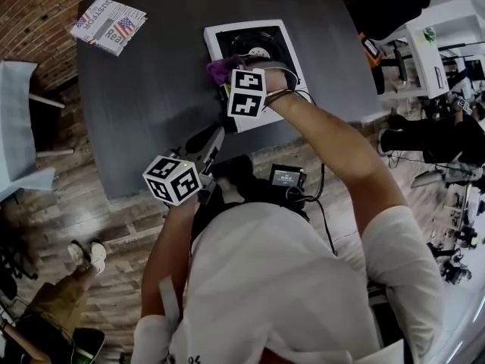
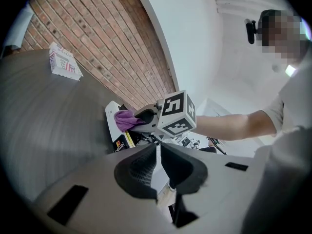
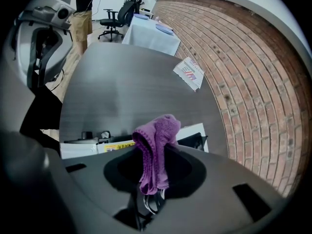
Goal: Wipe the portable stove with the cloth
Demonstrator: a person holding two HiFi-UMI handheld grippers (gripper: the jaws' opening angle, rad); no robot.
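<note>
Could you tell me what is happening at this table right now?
A person is working with two handheld grippers. The right gripper is shut on a purple cloth and holds it at the left side of the white portable stove on the dark table. The left gripper, jaws together and empty, hangs back by the table's near edge.

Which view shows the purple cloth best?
The right gripper view: the cloth sits large, pinched between the jaws. The head view shows a purple scrap at the stove; the left gripper view, a small patch.
</note>
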